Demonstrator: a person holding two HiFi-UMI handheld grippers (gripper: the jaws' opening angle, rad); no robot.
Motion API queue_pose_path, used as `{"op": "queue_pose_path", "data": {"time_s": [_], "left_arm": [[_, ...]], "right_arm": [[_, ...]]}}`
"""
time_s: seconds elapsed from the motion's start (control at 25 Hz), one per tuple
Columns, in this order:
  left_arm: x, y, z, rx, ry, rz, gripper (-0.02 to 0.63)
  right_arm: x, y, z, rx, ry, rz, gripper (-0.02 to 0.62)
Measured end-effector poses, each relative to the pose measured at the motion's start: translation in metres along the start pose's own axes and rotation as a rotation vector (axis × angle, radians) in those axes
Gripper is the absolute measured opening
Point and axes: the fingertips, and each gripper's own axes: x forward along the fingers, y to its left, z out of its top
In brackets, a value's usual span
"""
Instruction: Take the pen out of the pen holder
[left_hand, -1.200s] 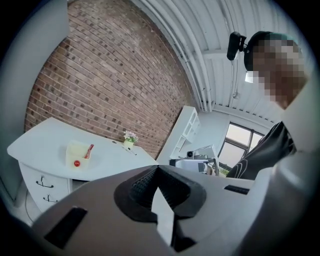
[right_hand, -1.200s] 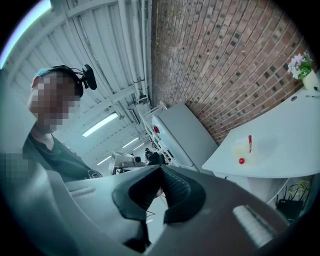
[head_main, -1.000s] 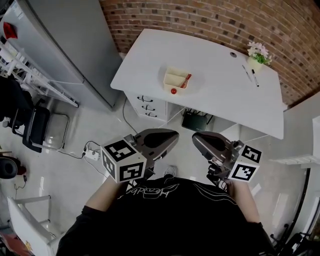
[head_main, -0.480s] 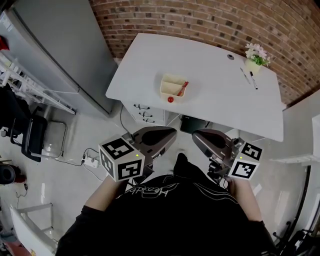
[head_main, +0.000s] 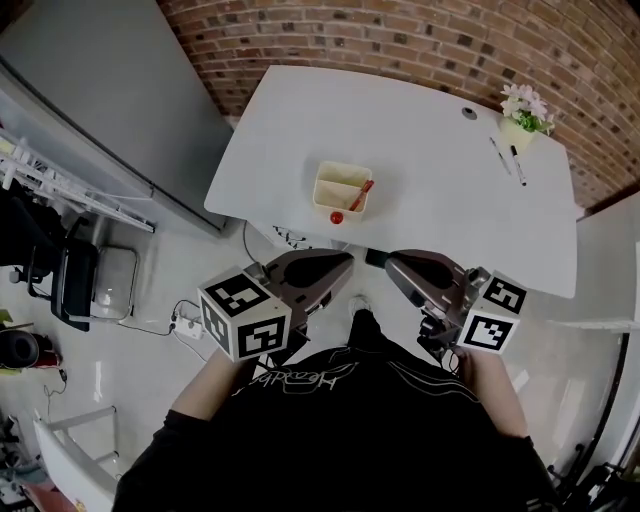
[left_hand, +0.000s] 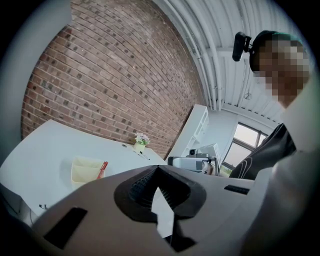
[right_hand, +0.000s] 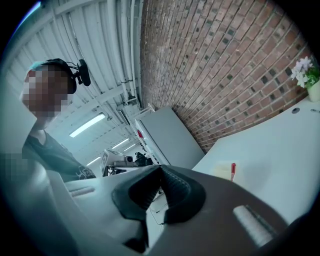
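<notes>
Pen (head_main: 361, 195) leans at the right side of the holder (head_main: 327, 187) on the table (head_main: 440, 170), well ahead of the left gripper (head_main: 345, 268) and right gripper (head_main: 393, 266), both clenched empty and about equally near.

A white table (head_main: 430, 180) stands against a brick wall (head_main: 400, 40), a small flower pot (head_main: 520, 130) near its far right corner.

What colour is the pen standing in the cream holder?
Red pen, best in the head view.
</notes>
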Motion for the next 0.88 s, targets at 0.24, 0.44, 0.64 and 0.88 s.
{"op": "queue_pose_path", "data": {"time_s": [0.24,0.44,0.64,0.88], "left_arm": [[0.022,0.028,0.011,-0.044,0.002,0.013,0.003],[0.038,0.052,0.014,-0.069,0.018,0.037,0.003],[0.049,0.072,0.021,-0.099,0.02,0.06,0.003],[0.059,0.095,0.024,-0.125,0.036,0.082,0.003]], "right_arm": [[0.009,-0.037,0.012,0.016,0.021,-0.008,0.006],[0.015,-0.068,0.015,0.021,0.049,-0.022,0.008],[0.023,-0.095,0.021,0.058,0.065,-0.018,0.023],[0.037,-0.122,0.02,0.06,0.102,-0.025,0.058]]}}
